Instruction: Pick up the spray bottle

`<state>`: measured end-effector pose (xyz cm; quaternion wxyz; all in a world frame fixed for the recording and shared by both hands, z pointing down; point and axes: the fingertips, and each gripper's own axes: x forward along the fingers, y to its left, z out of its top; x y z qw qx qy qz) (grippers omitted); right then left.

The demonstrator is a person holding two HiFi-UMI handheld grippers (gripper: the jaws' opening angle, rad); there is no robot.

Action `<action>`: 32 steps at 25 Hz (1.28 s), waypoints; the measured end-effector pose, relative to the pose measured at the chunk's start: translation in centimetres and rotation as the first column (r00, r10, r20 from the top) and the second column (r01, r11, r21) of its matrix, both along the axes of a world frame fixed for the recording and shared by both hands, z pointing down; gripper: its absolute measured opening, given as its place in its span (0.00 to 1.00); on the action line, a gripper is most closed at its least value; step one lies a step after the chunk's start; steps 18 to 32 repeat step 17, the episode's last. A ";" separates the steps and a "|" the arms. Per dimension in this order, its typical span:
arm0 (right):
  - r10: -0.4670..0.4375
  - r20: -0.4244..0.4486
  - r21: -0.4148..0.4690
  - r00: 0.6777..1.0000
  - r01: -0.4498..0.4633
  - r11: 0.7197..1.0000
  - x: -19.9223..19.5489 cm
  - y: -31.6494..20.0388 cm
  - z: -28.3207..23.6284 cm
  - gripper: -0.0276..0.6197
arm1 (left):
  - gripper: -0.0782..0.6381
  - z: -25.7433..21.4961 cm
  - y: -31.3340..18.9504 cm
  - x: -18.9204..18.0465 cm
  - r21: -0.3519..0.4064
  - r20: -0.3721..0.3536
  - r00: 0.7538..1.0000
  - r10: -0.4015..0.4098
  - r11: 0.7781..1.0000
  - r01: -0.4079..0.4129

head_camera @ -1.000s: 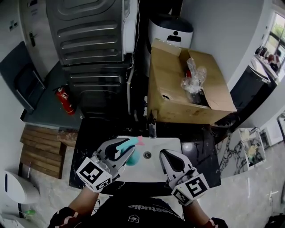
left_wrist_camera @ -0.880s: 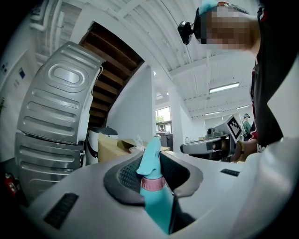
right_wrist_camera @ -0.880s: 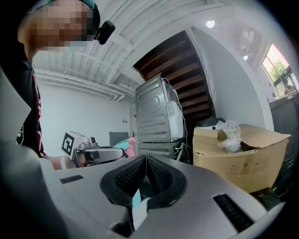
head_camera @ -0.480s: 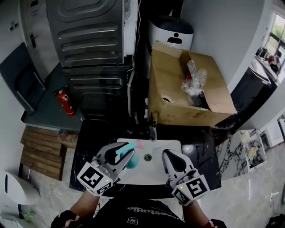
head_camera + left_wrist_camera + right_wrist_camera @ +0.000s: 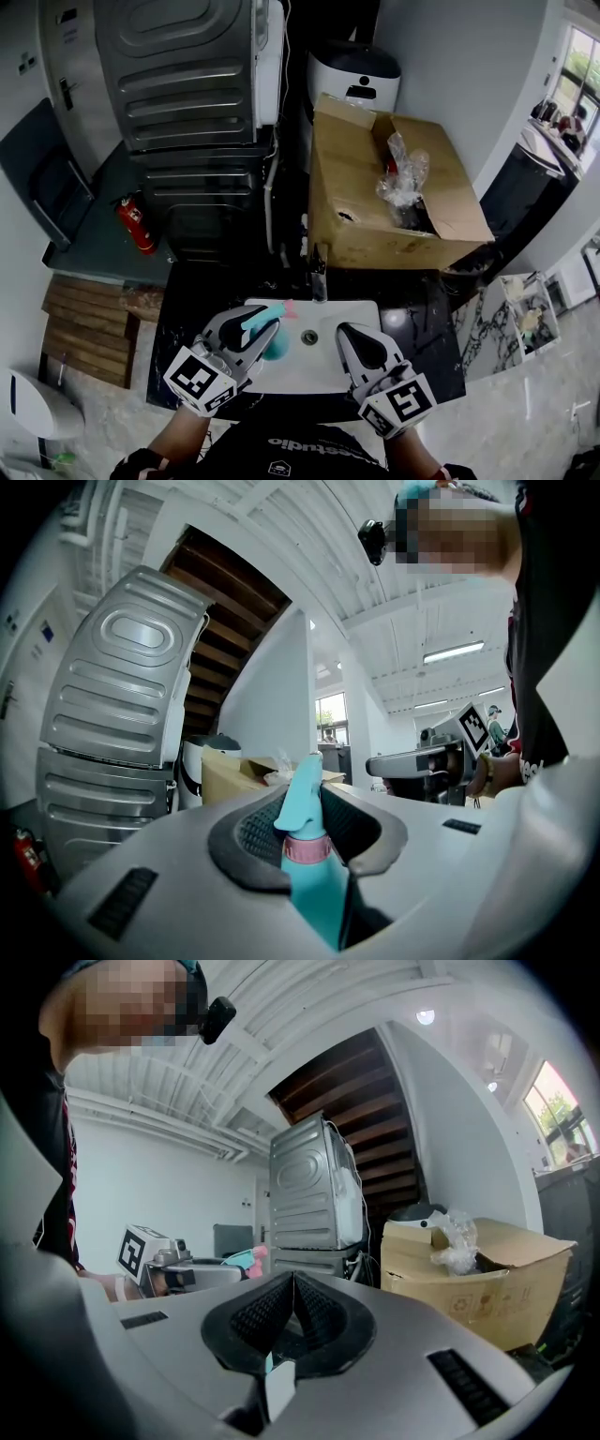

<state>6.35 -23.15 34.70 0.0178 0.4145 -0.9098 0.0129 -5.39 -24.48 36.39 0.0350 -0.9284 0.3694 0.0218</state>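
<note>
Over the white sink (image 5: 323,370), the head view shows the left gripper (image 5: 270,330) pinching a teal spray bottle (image 5: 266,319) whose pink nozzle tip points toward the faucet (image 5: 320,274). The bottle's rounded body shows just below the jaws, over the sink's left part. The right gripper (image 5: 343,330) hangs beside it over the sink's right part, apart from the bottle, with its jaws pressed together. The sink is set in a dark tabletop (image 5: 192,300). Behind it stands an open cardboard box (image 5: 366,220) with a crumpled plastic bag (image 5: 401,178) in it. A tall grey appliance (image 5: 178,75) stands at the upper left, and a red fire extinguisher (image 5: 135,226) lies on the floor to its left.

From the left gripper view, the spray bottle runs up the middle between the two dark ribbed pads, its pink collar (image 5: 306,848) low in the gap and its teal head reaching past the tips. The pads close against it on both sides. The right gripper's marker cube (image 5: 473,727) shows at the right.

From the right gripper view, the ribbed pads meet along a thin line with nothing between them. At the left, the left gripper and the bottle's teal and pink tip show in the distance. The grey appliance rises behind, and the cardboard box sits at the right.
</note>
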 end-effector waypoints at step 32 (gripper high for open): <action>-0.028 -0.024 -0.031 0.999 0.028 0.999 -0.9 1.3 -0.1 0.10 | 0.26 0.2 0.6 0.6 0.000 0.009 1.000 0.028 1.000 -0.028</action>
